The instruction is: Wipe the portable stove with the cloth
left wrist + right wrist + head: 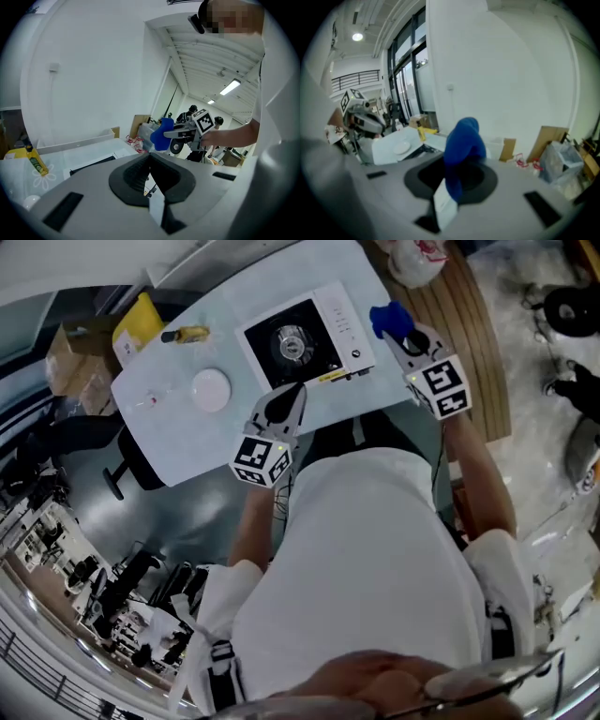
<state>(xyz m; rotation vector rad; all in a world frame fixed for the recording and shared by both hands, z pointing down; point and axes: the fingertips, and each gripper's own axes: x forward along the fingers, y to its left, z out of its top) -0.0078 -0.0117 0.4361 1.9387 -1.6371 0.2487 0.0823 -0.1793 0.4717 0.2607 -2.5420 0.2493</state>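
Right hand-held gripper (398,328) pinches the blue cloth (384,315), raised just beside the right end of the portable stove (300,338). Left hand-held gripper (291,395), jaws pressed together with nothing between them, hovers at the stove's near edge above the pale surface (178,442).

White dish (211,390), yellow bottle (190,334), cardboard box (73,360)

My head camera looks steeply down past my shoulders onto the table (169,418) and portable stove (298,338). Each gripper camera rides close behind its jaws, facing across the room. Mine on the left catches the right gripper (169,134), and the other catches the left gripper (370,123).
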